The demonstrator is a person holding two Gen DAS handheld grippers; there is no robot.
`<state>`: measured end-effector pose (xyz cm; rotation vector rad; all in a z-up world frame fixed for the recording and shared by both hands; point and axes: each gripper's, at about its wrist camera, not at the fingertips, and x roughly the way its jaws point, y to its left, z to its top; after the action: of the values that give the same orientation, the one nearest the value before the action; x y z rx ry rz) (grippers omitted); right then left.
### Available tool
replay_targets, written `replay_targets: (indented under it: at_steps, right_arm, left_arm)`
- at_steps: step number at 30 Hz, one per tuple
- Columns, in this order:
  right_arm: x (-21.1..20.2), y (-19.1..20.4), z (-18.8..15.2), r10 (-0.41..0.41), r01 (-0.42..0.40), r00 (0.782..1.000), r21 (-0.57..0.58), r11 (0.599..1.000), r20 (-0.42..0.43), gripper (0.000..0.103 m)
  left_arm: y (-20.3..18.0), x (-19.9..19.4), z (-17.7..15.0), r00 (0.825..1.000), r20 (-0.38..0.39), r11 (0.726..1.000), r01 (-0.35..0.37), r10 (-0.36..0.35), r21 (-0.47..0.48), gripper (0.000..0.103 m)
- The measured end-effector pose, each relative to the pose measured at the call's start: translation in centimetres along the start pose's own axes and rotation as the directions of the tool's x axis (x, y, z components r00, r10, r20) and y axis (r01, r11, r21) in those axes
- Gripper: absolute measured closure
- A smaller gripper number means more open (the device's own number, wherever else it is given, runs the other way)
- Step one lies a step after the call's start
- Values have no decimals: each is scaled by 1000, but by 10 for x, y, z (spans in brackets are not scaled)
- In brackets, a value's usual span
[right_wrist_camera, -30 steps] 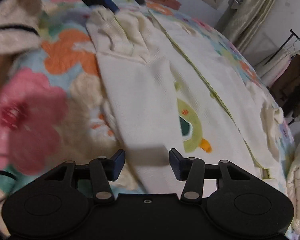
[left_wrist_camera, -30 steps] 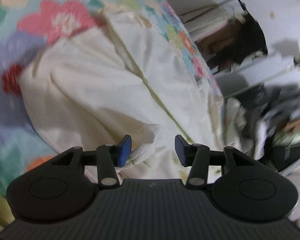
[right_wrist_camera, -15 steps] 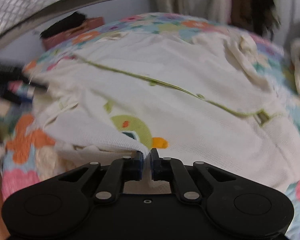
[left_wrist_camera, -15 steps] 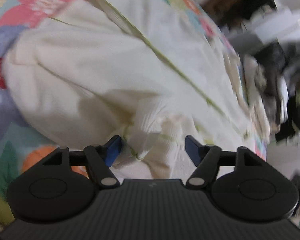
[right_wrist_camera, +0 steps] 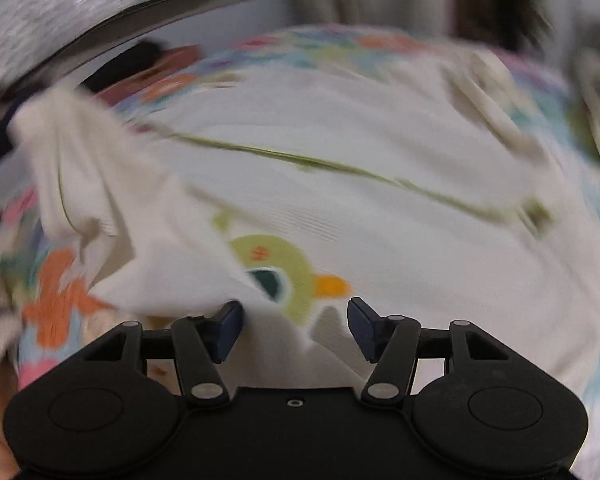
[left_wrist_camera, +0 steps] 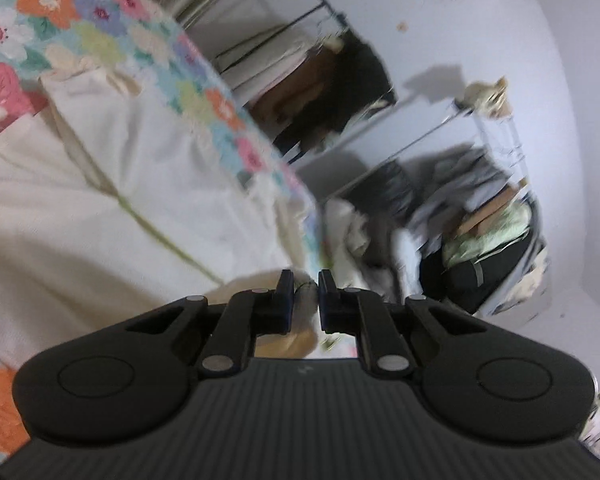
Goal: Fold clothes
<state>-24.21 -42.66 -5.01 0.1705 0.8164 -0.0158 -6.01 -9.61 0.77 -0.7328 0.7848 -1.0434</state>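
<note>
A cream knit cardigan with a green placket line and a green bird patch lies spread on the floral bedspread. It also shows in the left wrist view. My left gripper is nearly shut on a fold of cream sleeve at the garment's near edge. My right gripper is open, just above a lifted sleeve fold that lies over the garment's front beside the patch.
Beyond the bed's edge stand a clothes rack with dark hanging garments and a wire shelf piled with clothes. A cream bundle lies on the floor by the bed. A grey curved surface lies at the top left.
My left gripper has closed on the sleeve fold and swung toward the bed's edge. My right gripper, shut on the sleeve half a second ago, has opened and let it drop.
</note>
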Motion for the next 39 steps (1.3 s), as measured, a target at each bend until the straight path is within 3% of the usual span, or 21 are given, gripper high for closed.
replay_targets:
  at_steps: [1, 2, 3, 5, 6, 9, 10, 13, 16, 17, 20, 21, 22, 26, 32, 34, 35, 36, 37, 38, 39]
  right_arm:
    - [1, 8, 0, 6, -5, 1000, -48, 999, 10, 47]
    - [4, 14, 1, 12, -11, 1000, -80, 997, 5, 79]
    - [7, 15, 1, 23, -24, 1000, -81, 996, -16, 98]
    - [7, 9, 2, 40, -40, 999, -40, 998, -19, 99]
    - [3, 4, 4, 67, -67, 998, -5, 998, -7, 99]
    - [-5, -31, 8, 219, -224, 975, 215, 951, 49, 96]
    - [-4, -46, 9, 274, -280, 960, 293, 914, 60, 96]
    - [9, -76, 12, 183, -184, 982, 369, 911, 36, 96]
    - [23, -95, 2, 131, -123, 991, 446, 886, 15, 96]
    - [26, -96, 0, 126, -118, 992, 455, 883, 12, 96]
    - [31, -91, 1, 105, -95, 994, 442, 892, 3, 96]
    - [32, -88, 2, 96, -87, 995, 432, 898, 0, 96]
    - [32, -87, 2, 91, -82, 996, 431, 899, -1, 96]
    - [31, -92, 0, 85, -72, 996, 444, 893, -10, 96]
    - [25, -104, -8, 108, -89, 994, 506, 858, -8, 95]
    - [25, -104, -9, 109, -90, 994, 506, 858, -8, 94]
    - [24, -104, -10, 109, -90, 994, 502, 860, -9, 94]
    - [24, -103, -10, 110, -91, 994, 498, 862, -9, 94]
    - [24, -103, -11, 113, -94, 994, 497, 863, -8, 92]
    - [23, -103, -11, 120, -105, 993, 495, 862, 1, 88]
    - [22, -103, -12, 128, -115, 992, 493, 862, 9, 84]
  left_arm:
    - [0, -3, 1, 1000, 16, 1000, 15, -15, -9, 91]
    - [0, -7, 3, 999, 26, 1000, 22, -22, -19, 91]
    - [1, -10, 4, 999, 41, 999, 26, -25, -32, 96]
    - [3, -18, 7, 997, 71, 998, 34, -30, -58, 99]
    - [6, -22, 10, 990, 140, 997, 15, -4, -80, 99]
    - [19, -24, 23, 943, 309, 985, -78, 122, -151, 100]
    - [26, -12, 33, 947, 261, 976, -148, 186, -158, 100]
    - [33, 21, 37, 960, 80, 962, -261, 267, -76, 98]
    - [22, 42, 18, 939, -55, 938, -333, 339, 94, 89]
    - [14, 45, 9, 931, -89, 926, -337, 355, 168, 77]
    - [-12, 54, -23, 900, -182, 869, -304, 397, 391, 50]
    - [-20, 57, -32, 885, -212, 842, -285, 414, 458, 36]
    - [-29, 59, -42, 868, -241, 812, -261, 434, 522, 31]
    - [-56, 56, -85, 824, -223, 635, -199, 521, 746, 15]
    - [-60, 80, -121, 750, -224, 480, -140, 623, 866, 10]
    - [-52, 90, -122, 735, -163, 422, -181, 658, 888, 12]
    - [-48, 93, -119, 729, -135, 412, -216, 671, 885, 32]
    - [-44, 94, -112, 728, -131, 435, -246, 673, 866, 77]
    - [-42, 91, -103, 731, -166, 496, -261, 662, 828, 96]
    - [-40, 88, -94, 735, -199, 555, -277, 648, 785, 101]
    - [-43, 82, -88, 761, -176, 569, -290, 625, 769, 101]
